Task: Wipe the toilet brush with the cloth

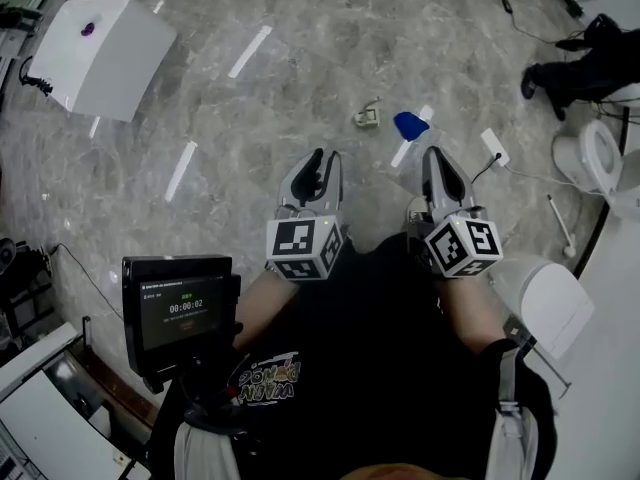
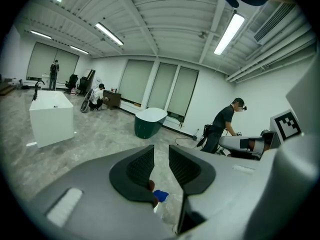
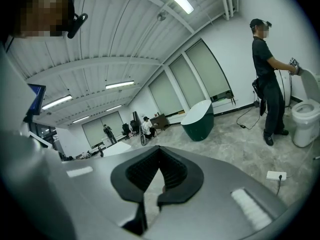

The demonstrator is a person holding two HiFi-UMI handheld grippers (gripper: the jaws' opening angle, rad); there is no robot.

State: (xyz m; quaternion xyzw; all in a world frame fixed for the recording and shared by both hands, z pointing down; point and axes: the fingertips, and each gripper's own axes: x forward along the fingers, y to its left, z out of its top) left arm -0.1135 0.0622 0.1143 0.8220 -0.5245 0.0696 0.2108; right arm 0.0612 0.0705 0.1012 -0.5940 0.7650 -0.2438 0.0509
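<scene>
A blue cloth (image 1: 410, 124) lies on the grey marble floor, just ahead of and between my two grippers. In the left gripper view the blue cloth (image 2: 161, 195) shows low down under the jaws. A thin white long-handled thing, which looks like the toilet brush (image 1: 560, 225), lies on the floor at the right by a toilet. My left gripper (image 1: 318, 160) and right gripper (image 1: 432, 158) are held side by side above the floor. Both are shut and hold nothing. Up close, the left gripper (image 2: 161, 160) has nothing between its pads, and the right gripper (image 3: 160, 156) has its tips together.
A small crumpled object (image 1: 367, 116) and a white power strip (image 1: 494, 147) with its cable lie near the cloth. White toilets stand at the right (image 1: 600, 158) and near right (image 1: 545, 298). A person (image 1: 580, 63) works at the top right. A white tub (image 1: 105, 53) stands far left.
</scene>
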